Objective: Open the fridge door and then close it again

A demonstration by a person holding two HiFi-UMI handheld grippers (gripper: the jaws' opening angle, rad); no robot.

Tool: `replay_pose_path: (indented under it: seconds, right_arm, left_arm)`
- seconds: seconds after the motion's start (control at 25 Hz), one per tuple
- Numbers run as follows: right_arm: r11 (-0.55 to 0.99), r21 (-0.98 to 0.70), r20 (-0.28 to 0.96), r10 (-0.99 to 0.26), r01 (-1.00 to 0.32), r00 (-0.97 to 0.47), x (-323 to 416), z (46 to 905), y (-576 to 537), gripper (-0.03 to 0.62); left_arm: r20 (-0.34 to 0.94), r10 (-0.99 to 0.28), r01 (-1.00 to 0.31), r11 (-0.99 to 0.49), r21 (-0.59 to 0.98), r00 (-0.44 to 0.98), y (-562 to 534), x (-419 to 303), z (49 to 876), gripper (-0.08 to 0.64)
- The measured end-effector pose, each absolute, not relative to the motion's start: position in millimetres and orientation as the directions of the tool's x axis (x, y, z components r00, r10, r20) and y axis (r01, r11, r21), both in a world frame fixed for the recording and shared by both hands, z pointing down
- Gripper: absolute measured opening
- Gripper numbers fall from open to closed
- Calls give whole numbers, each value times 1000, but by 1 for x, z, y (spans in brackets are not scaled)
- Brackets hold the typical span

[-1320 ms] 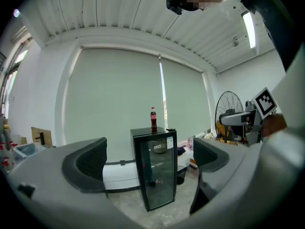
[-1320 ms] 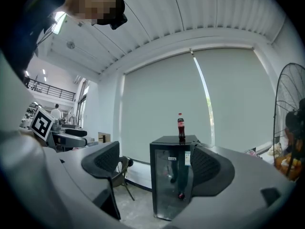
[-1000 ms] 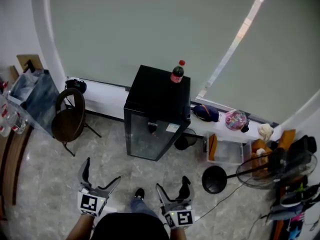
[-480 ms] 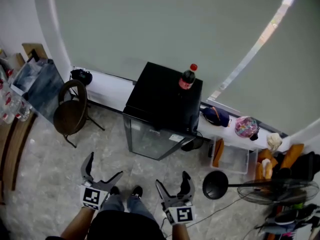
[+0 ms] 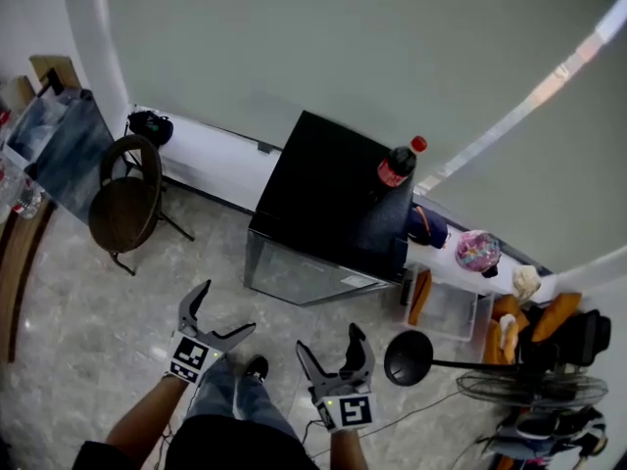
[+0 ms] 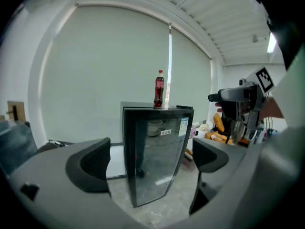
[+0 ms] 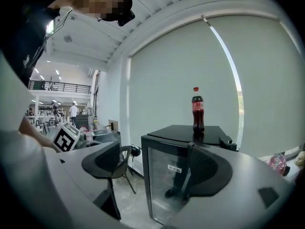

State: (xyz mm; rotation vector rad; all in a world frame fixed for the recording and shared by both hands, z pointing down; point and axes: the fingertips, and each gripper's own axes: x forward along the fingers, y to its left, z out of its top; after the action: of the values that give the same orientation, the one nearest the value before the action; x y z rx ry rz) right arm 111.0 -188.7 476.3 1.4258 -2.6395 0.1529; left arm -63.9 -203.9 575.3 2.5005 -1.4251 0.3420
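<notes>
Fridge: the black fridge (image 5: 328,189) stands upright on the floor, long axis vertical, its back to the low white ledge (image 5: 220,164) under the window blind.
Door: the glass door (image 5: 306,274) faces the person and sits shut, flush with the cabinet.
On top: a cola bottle (image 5: 397,167) stands upright near the fridge's right rear corner.
Arms: both forearms reach forward from the bottom of the head view, grippers side by side over the floor, jaws aimed at the fridge, well apart from it.
Left gripper (image 5: 223,311): jaws spread wide, nothing between them, touching nothing.
Right gripper (image 5: 329,346): jaws likewise wide apart and empty.
Nearby: a chair (image 5: 122,204) stands left of the fridge.
</notes>
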Motion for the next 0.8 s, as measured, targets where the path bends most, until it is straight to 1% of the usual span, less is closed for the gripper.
replay_pose_path:
  seconds: [0.12, 0.32, 0.48, 0.8]
  right_arm:
    - [560, -17, 202, -809, -828, -551, 95, 489, -197, 454]
    - [580, 5, 246, -790, -814, -561, 72, 513, -216, 454]
    - [592, 17, 250, -783, -806, -570, 53, 518, -232, 454]
    - [592, 24, 260, -782, -805, -567, 35, 521, -252, 454]
  left_arm:
    - [340, -765, -834, -533, 143, 547, -221, -64, 604, 540]
    - [365, -738, -817, -561, 137, 568, -252, -72, 649, 516]
    - [389, -720, -808, -576, 127, 574, -277, -77, 683, 511]
    - [395, -701, -787, -608, 104, 593, -326, -72, 722, 453]
